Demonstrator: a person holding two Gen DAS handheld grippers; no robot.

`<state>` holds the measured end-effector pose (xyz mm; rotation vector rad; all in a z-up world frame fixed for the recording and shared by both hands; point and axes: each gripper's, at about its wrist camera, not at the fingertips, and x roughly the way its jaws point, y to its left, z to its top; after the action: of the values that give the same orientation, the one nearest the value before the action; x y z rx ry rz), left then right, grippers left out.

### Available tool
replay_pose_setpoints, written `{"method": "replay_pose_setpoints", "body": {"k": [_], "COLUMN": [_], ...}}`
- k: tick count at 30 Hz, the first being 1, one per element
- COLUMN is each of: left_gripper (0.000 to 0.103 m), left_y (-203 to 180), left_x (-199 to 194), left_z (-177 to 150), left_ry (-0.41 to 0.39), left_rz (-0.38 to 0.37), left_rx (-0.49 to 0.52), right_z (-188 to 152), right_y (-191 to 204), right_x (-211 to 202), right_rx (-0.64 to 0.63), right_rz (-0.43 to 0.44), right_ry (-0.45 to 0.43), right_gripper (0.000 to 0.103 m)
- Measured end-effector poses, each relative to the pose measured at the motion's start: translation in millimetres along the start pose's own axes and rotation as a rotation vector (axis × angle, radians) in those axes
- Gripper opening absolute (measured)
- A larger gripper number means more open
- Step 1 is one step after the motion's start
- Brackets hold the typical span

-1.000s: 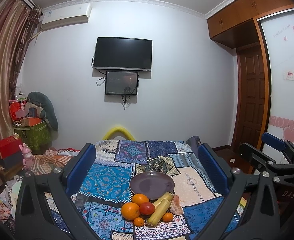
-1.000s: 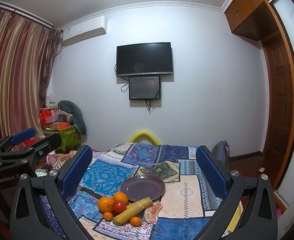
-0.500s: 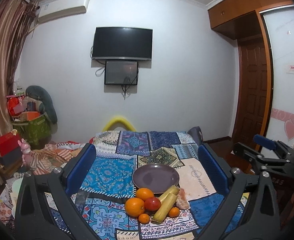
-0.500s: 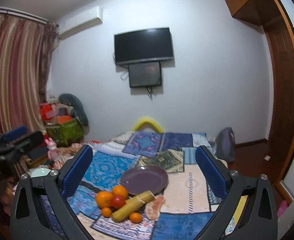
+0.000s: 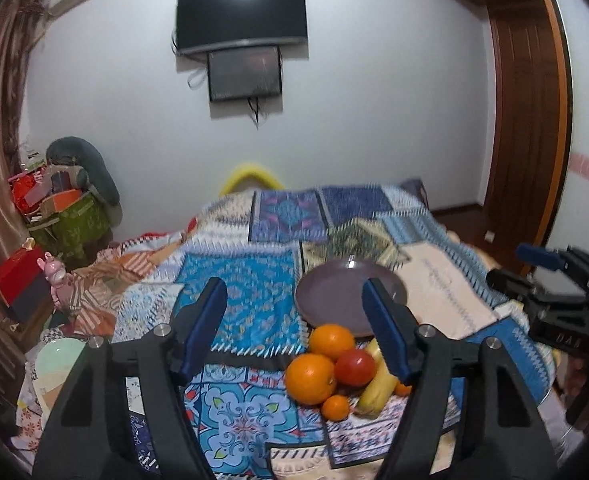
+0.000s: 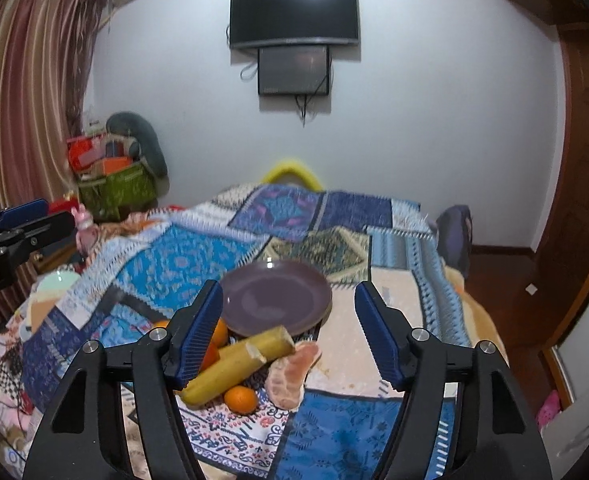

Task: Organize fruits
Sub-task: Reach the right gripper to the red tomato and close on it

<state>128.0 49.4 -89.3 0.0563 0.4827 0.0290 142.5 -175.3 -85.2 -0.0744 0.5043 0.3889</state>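
Observation:
A purple plate [image 5: 340,300] lies empty on the patterned cloth; it also shows in the right wrist view [image 6: 274,300]. In front of it sits a fruit pile: two big oranges [image 5: 310,378], a red tomato [image 5: 355,366], yellow cane pieces [image 6: 230,368], small mandarins [image 6: 240,398] and a peeled citrus segment [image 6: 292,374]. My left gripper [image 5: 294,330] is open and empty above the pile. My right gripper [image 6: 288,330] is open and empty, over the cane and the plate's near rim.
The patchwork cloth [image 5: 250,300] covers the bed-like surface. Boxes and a green bag [image 5: 66,220] stand at the left wall. A wooden door [image 5: 526,120] is at the right. A pale green bowl [image 5: 56,358] lies at the left edge.
Both grippers have tilted down and moved closer to the fruit pile and plate. Both stay open and empty.

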Motion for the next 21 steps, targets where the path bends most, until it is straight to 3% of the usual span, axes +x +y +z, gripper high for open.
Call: {"method": "replay_pose_setpoints", "body": {"k": [9, 21], "left_gripper": [0.070, 0.070], "left_y": [22, 34], "left_x": [53, 98], "left_z": [-33, -82], "left_ry": [0.162, 0.339], "left_rz": [-0.014, -0.121], "left_rx": [0.011, -0.053], "right_z": [-1, -24], "right_y": [1, 29], "right_x": [39, 95], "right_rx": [-0.015, -0.045], "right_rz": [0.039, 0.158], "right_ry": [0.084, 0.241], "right_gripper": [0.065, 0.065]}}
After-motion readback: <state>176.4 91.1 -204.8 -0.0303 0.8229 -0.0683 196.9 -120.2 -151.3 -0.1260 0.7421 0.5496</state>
